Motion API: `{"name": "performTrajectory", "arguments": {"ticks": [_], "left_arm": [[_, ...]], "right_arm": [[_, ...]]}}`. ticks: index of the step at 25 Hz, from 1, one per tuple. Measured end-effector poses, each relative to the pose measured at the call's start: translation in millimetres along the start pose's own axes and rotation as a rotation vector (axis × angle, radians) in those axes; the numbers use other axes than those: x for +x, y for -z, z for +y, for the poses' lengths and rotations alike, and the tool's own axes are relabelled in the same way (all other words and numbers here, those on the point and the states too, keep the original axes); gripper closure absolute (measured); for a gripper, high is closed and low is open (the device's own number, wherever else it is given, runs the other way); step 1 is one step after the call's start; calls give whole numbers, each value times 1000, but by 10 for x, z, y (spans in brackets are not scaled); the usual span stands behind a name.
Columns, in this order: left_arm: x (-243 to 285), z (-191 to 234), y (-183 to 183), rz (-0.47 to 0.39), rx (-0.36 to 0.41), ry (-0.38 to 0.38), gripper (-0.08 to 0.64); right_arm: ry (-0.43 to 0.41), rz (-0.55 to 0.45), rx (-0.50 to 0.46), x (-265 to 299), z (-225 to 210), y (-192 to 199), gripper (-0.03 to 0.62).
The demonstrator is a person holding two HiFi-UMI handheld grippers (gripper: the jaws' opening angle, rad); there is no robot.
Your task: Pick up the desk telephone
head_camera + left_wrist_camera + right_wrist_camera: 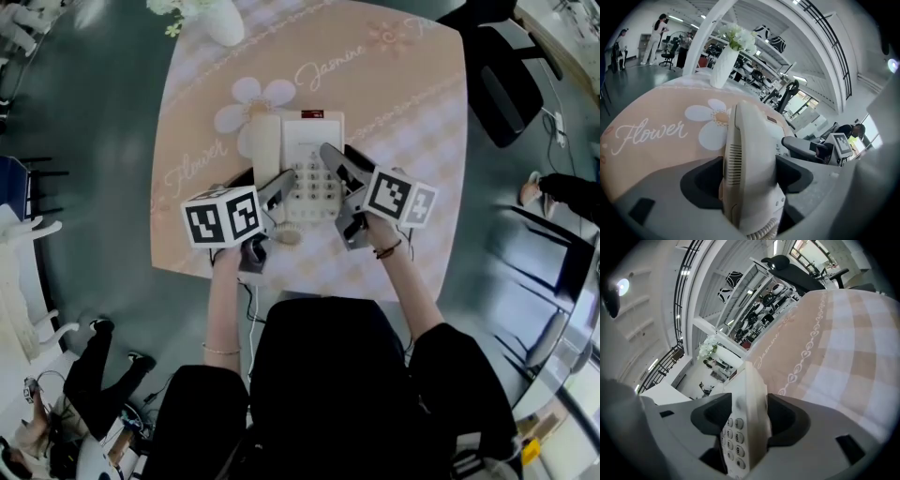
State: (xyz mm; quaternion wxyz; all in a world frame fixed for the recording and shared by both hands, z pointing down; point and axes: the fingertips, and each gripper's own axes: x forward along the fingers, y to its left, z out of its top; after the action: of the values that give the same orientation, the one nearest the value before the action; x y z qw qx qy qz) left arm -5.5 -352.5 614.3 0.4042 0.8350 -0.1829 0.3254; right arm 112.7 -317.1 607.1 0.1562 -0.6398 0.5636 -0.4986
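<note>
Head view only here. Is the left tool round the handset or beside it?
Observer: Round it. The left tool has one jaw on each side of the handset.
Operator: Right tool?
Observer: The right tool has the phone edge between its jaws, with the keypad toward one jaw.
Operator: Clamped?
Observer: Doesn't look so. Both sets of jaws stand wide, with no clear squeeze.

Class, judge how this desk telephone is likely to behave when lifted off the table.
The desk telephone looks like rigid plastic, so it should lift without flexing. Its handset only rests on top and may slide off if tilted. The coiled cord will probably stretch and drag.
</note>
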Motion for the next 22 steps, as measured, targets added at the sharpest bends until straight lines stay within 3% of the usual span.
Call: {"name": "performTrajectory", "arguments": {"ticks": [4,10,22], "left_arm": [[42,-7,26,41,-5,17,229],[45,-16,22,35,-1,37,229],[51,9,34,23,-27,2,235]], "right_arm": [[8,46,2,38,-3,37,382],[-5,74,26,52,-9,46,382],[47,84,0,37,-24,51,388]]}}
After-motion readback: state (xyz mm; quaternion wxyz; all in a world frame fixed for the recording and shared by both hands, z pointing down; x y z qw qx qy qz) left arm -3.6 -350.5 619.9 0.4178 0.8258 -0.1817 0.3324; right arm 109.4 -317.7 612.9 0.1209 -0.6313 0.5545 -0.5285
